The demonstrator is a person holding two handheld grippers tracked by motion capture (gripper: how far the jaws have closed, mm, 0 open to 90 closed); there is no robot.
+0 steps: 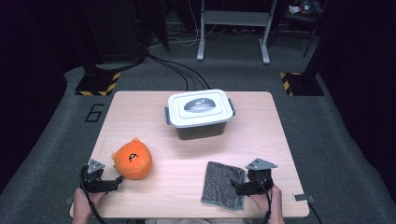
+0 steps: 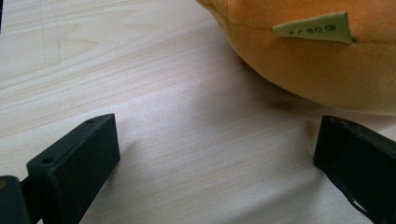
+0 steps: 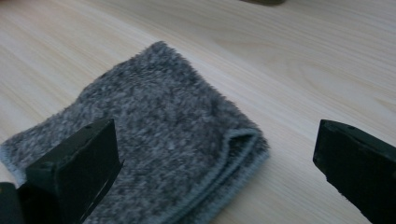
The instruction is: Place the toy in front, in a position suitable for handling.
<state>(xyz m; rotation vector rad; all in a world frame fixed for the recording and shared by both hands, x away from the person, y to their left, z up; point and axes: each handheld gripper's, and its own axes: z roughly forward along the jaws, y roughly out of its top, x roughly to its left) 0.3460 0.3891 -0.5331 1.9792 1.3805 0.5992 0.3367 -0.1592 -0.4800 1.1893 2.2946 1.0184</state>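
both grippers' fingers released: left gripper (image 1: 116, 183) beside orange plush (image 1: 132, 158), right gripper (image 1: 239, 188) over grey cloth (image 1: 222, 184)

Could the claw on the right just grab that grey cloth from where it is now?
Probably yes. The right claw stands open, right over the edge of the folded grey cloth, which lies flat on the table. Nothing lies between them; the lidded box sits farther back.

The left gripper (image 1: 117, 182) rests low near the table's front left corner, jaws spread wide, held by the left hand (image 1: 81, 203). The right gripper (image 1: 236, 187) sits near the front right edge, jaws likewise apart, gripped by the right hand (image 1: 270, 199).
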